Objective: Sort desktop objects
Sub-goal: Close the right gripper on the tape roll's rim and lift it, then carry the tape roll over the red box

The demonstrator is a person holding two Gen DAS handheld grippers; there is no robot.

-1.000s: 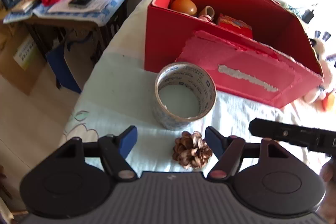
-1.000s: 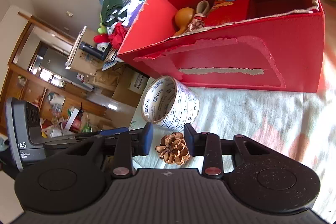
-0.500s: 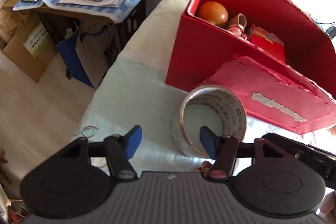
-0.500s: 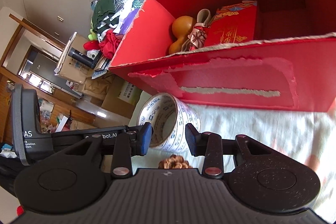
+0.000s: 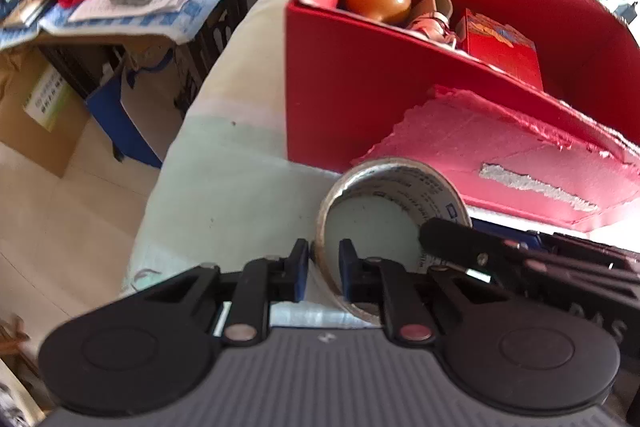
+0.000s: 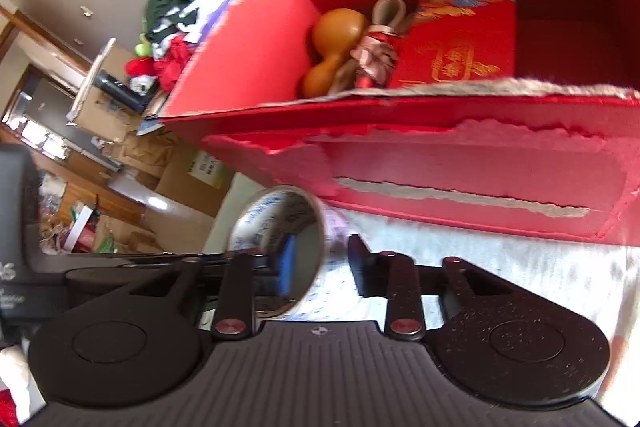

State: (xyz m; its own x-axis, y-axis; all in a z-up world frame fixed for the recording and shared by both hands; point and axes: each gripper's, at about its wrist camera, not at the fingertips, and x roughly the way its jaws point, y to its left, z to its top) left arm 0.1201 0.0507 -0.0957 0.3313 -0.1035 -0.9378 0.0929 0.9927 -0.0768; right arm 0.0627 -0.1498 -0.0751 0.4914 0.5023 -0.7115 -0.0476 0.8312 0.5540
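A roll of clear packing tape [image 5: 390,211] stands on its edge on a pale cloth-covered table [image 5: 224,195], just in front of an open red cardboard box [image 5: 340,99]. The left gripper [image 5: 323,269] has closed its two blue-padded fingers on the roll's near wall, one finger outside the ring and one inside the hollow, a hold that suits a thin ring too wide to span. The right gripper [image 6: 320,265] straddles the opposite wall in the same manner, one finger inside and one outside. That view is blurred, so whether its pads actually press the tape cannot be told. The two tools appear placed on either side so the roll cannot tip or roll away while being raised. The box already holds an orange gourd [image 6: 334,45], a small tied bundle [image 6: 376,55] and a red packet [image 6: 456,47], which suggests the tape belongs there next, over the torn front wall.
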